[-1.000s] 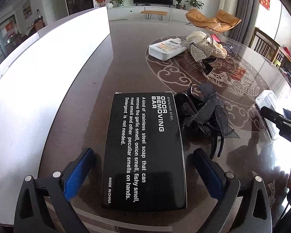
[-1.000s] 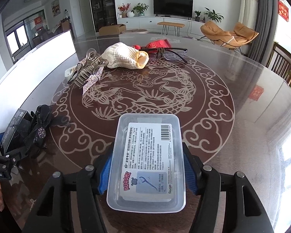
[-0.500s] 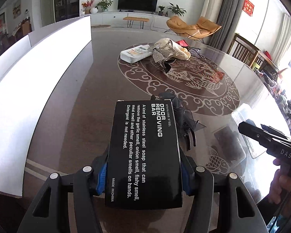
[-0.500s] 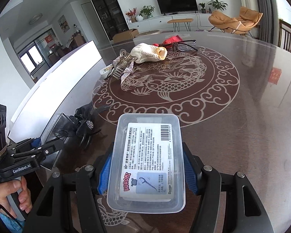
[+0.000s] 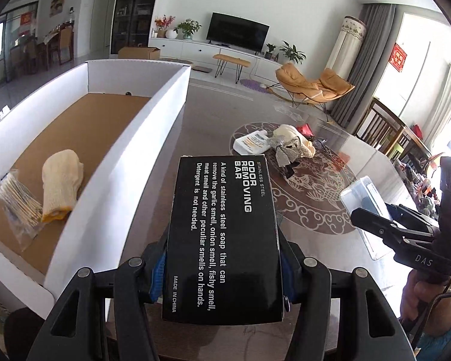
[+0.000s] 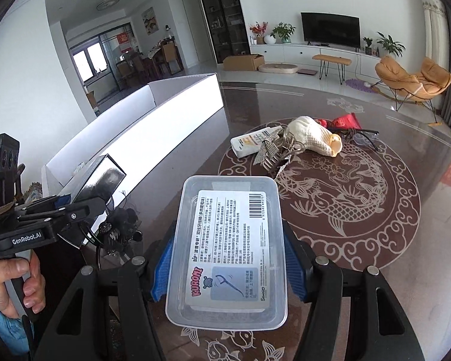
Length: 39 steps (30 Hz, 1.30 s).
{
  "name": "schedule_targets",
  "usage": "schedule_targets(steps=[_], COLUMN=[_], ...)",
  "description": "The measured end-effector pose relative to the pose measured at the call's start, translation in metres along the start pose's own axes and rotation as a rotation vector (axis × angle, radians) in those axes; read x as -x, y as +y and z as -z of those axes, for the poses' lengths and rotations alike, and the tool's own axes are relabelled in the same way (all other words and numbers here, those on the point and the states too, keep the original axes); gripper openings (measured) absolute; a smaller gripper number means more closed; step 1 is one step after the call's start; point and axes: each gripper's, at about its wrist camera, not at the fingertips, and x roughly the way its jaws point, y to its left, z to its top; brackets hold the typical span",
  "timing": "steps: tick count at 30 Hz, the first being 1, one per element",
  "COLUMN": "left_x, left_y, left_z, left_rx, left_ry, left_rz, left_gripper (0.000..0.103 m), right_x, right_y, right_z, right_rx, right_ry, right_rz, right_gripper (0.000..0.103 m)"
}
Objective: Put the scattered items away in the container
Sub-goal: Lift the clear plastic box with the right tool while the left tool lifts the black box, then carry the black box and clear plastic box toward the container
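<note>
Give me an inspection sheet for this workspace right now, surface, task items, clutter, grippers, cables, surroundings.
Surface: dark glossy table with a dragon medallion.
Job's things: white container holds a knit glove and a swab bag; black soap box and clear floss box are held.
Clutter: black hair bow, white tube, hair claw, second glove, glasses, red packet.
Grippers: left gripper jaws clamp the soap box; right gripper jaws clamp the floss box.
Cables: one by the right hand.
Surroundings: TV, orange chair.
</note>
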Motion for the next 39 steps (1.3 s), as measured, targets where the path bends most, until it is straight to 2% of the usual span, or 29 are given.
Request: schedule_targets(steps=[3, 5, 10, 14, 17, 19, 25, 28, 30, 31, 34, 37, 39], left_x=[-0.013, -0.02, -0.04, -0.064, -0.085, -0.098, -0.112, -0.117, -0.117, -0.117, -0.105, -0.086, -0.079], left_y=[0.016, 0.011, -0.027, -0.068, -0.085, -0.082, -0.069, -0.071, -0.076, -0.076, -0.068, -0.071, -0.067], left_z=[-0.008, -0.011, -0.008, -0.001, 0.005, 0.008, 0.014, 0.023, 0.027, 0.028, 0.022, 0.015, 0.012], left_rx=[0.035, 0.025, -0.019, -0.063, -0.123, -0.137, -0.132, -0.179, -0.227, -0.227, -0.155, -0.177, -0.15], left_ry=[0.028, 0.036, 0.078, 0.115, 0.128, 0.146, 0.181, 0.201, 0.183, 0.18, 0.164, 0.127, 0.129], left_rz=[0.017, 0.038, 0.134, 0.202, 0.113, 0.061, 0.016, -0.028, -0.053, -0.056, 0.027, 0.03, 0.058], left_gripper=[0.057, 0.057, 0.057, 0.058, 0.061, 0.061, 0.066, 0.066, 0.066, 0.059, 0.058, 0.058, 0.058], right_x=[-0.012, -0.017, -0.008, 0.011, 0.024, 0.033, 0.04, 0.038, 0.039, 0.04, 0.043, 0.045, 0.038], right_y=[0.011, 0.014, 0.003, -0.04, -0.073, -0.089, -0.109, -0.109, -0.106, -0.104, -0.098, -0.087, -0.079], right_z=[-0.012, -0.016, -0.012, 0.001, 0.016, 0.026, 0.051, 0.058, 0.06, 0.06, 0.058, 0.051, 0.047], right_rx=[0.004, -0.011, -0.048, -0.142, -0.221, -0.249, -0.311, -0.326, -0.325, -0.324, -0.309, -0.261, -0.23], right_ry=[-0.005, -0.009, -0.042, -0.058, -0.054, -0.059, -0.051, -0.045, -0.046, -0.047, -0.054, -0.055, -0.028], right_rz=[-0.011, -0.02, -0.004, 0.041, 0.072, 0.09, 0.089, 0.08, 0.078, 0.079, 0.079, 0.082, 0.076], right_gripper=[0.063, 0.063, 0.063, 0.063, 0.063, 0.063, 0.063, 0.063, 0.063, 0.063, 0.063, 0.063, 0.063])
